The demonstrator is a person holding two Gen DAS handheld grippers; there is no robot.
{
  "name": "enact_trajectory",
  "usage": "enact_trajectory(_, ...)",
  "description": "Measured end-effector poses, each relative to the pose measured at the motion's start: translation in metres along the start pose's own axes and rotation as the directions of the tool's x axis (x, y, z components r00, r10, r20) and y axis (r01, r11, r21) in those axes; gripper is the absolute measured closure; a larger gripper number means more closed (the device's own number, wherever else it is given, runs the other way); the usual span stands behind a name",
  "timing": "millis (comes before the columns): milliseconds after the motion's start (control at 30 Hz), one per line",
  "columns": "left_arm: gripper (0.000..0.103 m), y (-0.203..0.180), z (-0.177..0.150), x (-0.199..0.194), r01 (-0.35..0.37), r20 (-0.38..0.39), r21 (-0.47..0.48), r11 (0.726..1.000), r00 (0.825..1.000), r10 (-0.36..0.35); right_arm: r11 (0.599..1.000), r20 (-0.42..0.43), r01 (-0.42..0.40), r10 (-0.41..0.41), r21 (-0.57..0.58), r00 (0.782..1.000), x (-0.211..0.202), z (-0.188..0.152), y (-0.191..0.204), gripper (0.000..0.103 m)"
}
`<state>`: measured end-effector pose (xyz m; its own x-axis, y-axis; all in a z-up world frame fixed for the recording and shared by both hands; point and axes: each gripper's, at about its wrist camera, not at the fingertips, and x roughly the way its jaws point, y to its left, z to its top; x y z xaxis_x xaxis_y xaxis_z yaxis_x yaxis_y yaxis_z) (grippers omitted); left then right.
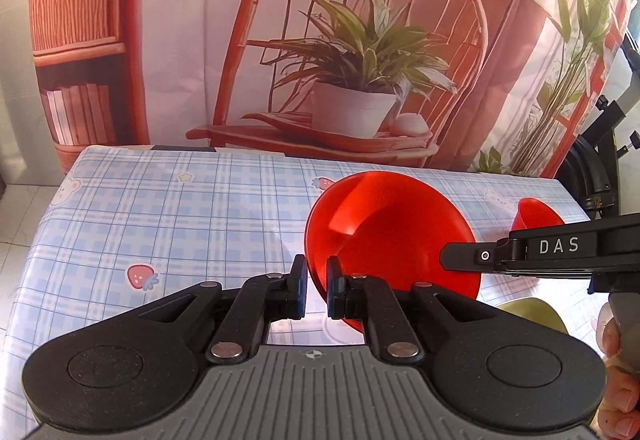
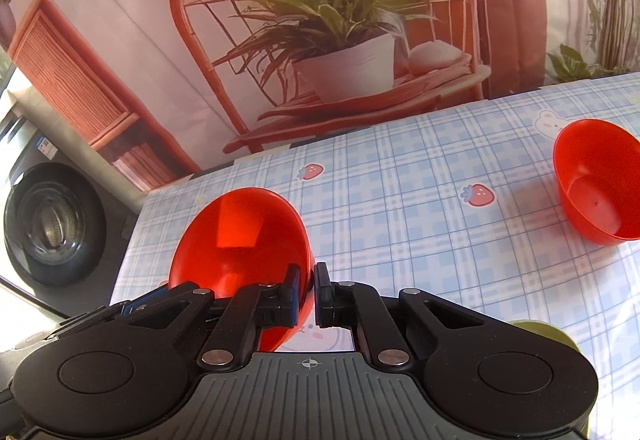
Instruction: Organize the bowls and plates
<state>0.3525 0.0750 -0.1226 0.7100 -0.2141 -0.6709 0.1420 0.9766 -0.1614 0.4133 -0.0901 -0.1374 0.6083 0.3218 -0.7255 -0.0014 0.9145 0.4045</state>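
Bowls are what this moment turns on. A large red plastic bowl point(image 1: 390, 240) is lifted off the blue checked, strawberry-printed worktop point(image 1: 180, 208) and tilted, its open mouth facing roughly ten o'clock in the left wrist view. Both claws pinch its rim. The left claw point(image 1: 317, 290) is clamped on the near-left edge, the rim running between its blue-padded fingers. The right claw point(image 2: 306, 294) is clamped on the opposite edge, so in its own view the same bowl lies at ten o'clock from the pads, mouth turned up and away. Neither hand is nearer; the bowl hangs between them.

A smaller red plastic bowl point(image 2: 598, 180) stands upright on the worktop, well apart from the held one, at two o'clock from the right claw. It is empty, as is the big bowl. My guess is that the coming move nests or groups the two, which means carrying the large bowl rightward, with the right hand leading.

A pale green rounded dish point(image 2: 534, 328) peeps out just behind the right claw's body at four o'clock; too little shows to say whether it is a plate or a bowl, or what it holds
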Motion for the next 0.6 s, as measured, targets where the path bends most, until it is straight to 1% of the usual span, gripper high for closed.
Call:
enact_trajectory(100,0.093,-0.013,-0.001,-0.015,-0.006,0.012,0.018,1.000,1.000,0.006,1.000,0.028,-0.004,0.005,-0.015,1.000,-0.020,-0.005,-0.002,0.097)
enact_trajectory(200,0.092,-0.025,-0.005,-0.025,-0.007,0.013,0.027,1.000,1.000,0.007,1.000,0.050,-0.015,0.015,-0.006,0.999,-0.038,-0.011,-0.008,0.097)
enact_trajectory(367,0.092,-0.042,-0.015,-0.041,0.026,0.006,0.027,0.999,1.000,-0.026,0.998,0.109,-0.048,0.044,0.038,0.993,-0.070,-0.025,-0.030,0.096)
enact_trajectory(500,0.092,-0.059,-0.025,-0.048,0.048,-0.001,0.035,0.998,0.999,-0.048,0.997,0.139,-0.056,0.048,0.053,0.989,-0.091,-0.037,-0.047,0.096)
enact_trajectory(600,0.092,-0.072,-0.031,-0.051,0.062,-0.007,0.040,0.997,0.998,-0.062,0.998,0.162,-0.049,0.042,0.042,0.986,-0.107,-0.044,-0.057,0.096)
